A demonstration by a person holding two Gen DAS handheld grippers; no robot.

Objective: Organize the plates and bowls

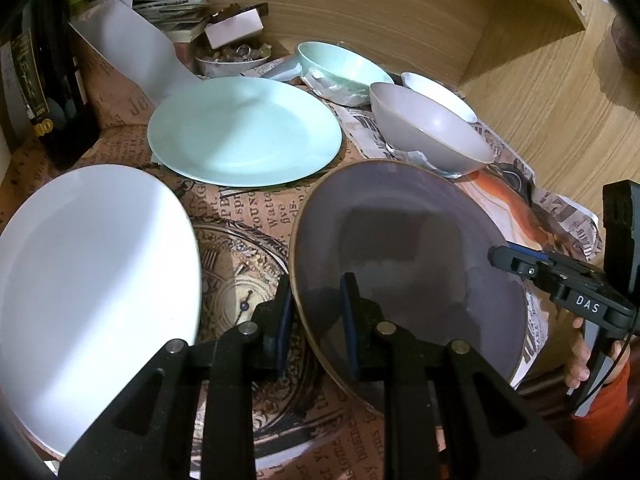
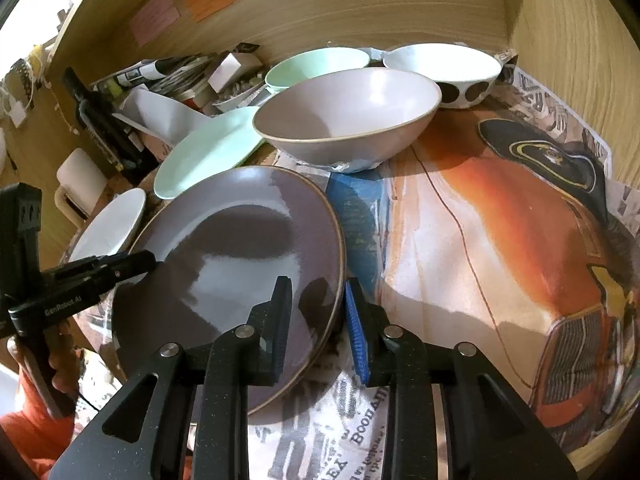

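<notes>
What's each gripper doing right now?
Left gripper: astride the purple plate rim; grip cannot be told.
Right gripper: open, same plate's rim between its jaws.

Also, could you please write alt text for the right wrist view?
The right gripper has its fingers astride the near rim of a purple plate, with the left gripper at its opposite edge. Behind, on printed paper, sit a pale grey bowl, a mint plate and a white bowl with dark spots.
</notes>
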